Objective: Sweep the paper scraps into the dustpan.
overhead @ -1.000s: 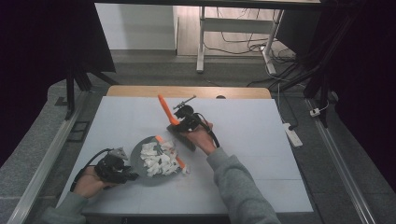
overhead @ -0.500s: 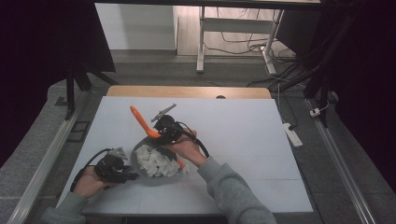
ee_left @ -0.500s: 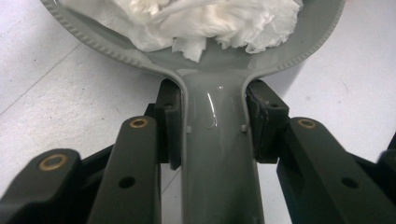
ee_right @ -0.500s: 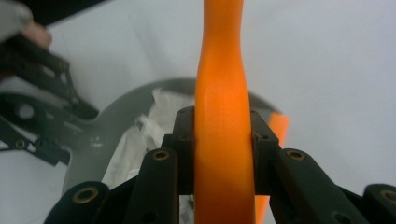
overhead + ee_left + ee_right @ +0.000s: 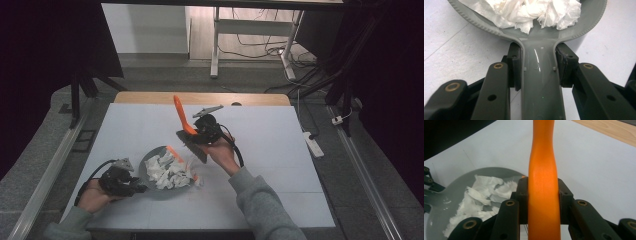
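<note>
The left gripper is sitting low at the near left of the table, its jaws clenched on the grey handle of a pan that is resting on the tabletop and holding a heap of torn white paper. The right gripper is hovering just beyond the pan's far rim, well above the table, its jaws clenched around an orange handle that is pointing up and away; in the high view a dark flat blade is hanging below the jaws, so the tool is probably a spatula, though its head is too small to read clearly. A few orange bits and a scrap of paper are lying at the pan's right edge, just outside it. Judging by the poses, the step in hand is working the paper in the pan with the spatula. To do it well, the left grip should be keeping the pan flat and steady against the table while the blade is coming down inside the rim at a shallow angle, sliding under the heap rather than pushing against it, since the loose paper looks light and likely to spill over the low wall. The hold on the orange handle looks square and centred, which should be helping the blade stay level.
</note>
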A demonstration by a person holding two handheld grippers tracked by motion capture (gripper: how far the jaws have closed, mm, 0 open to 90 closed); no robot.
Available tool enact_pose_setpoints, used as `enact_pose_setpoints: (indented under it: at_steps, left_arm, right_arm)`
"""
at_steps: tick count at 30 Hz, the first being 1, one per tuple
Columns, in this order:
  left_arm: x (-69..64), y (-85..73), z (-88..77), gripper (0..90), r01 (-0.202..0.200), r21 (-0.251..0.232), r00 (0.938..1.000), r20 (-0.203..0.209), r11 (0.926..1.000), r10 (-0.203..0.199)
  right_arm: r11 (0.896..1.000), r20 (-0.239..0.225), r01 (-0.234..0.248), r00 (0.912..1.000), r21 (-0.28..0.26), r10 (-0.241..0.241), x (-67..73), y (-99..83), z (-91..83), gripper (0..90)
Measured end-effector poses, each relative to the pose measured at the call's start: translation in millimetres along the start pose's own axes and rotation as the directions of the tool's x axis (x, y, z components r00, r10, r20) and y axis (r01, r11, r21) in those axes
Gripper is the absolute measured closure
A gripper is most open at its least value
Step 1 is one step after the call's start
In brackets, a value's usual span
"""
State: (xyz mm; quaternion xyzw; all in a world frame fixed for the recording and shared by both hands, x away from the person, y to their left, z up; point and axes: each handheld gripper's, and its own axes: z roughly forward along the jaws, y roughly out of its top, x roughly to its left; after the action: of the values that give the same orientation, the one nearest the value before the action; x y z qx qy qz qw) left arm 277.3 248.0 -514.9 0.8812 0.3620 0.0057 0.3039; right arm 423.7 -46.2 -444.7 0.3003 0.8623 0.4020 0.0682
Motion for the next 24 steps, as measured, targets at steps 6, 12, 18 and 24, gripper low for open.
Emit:
enact_pose_setpoints:
  at_steps: [6,12,18,24]
  left_arm:
    - [-1.0,-4.7,-1.4,62.0,-0.016,0.009,0.9999,-0.003,0.9998,0.016]
    - [-1.0,-14.5,-10.7,61.9,-0.030,0.006,0.9995,0.003,0.9995,0.030]
    - [-4.2,-19.3,-14.8,61.9,-0.072,0.017,0.9969,0.033,0.9973,0.071]
    - [-13.4,-17.0,-9.8,61.9,-0.117,0.040,0.9918,0.056,0.9923,0.115]
  right_arm:
    - [0.999,0.025,-0.037,0.9990,-0.001,0.037,-12.6,-13.7,-11.9,70.3]
    - [0.997,0.046,-0.072,0.9964,0.030,0.071,-22.8,-30.8,-19.5,70.3]
    - [0.994,0.065,-0.089,0.9942,0.067,0.085,-25.7,-44.9,-22.0,70.3]
    - [0.989,0.088,-0.109,0.9911,0.103,0.100,-26.5,-55.3,-19.4,70.3]
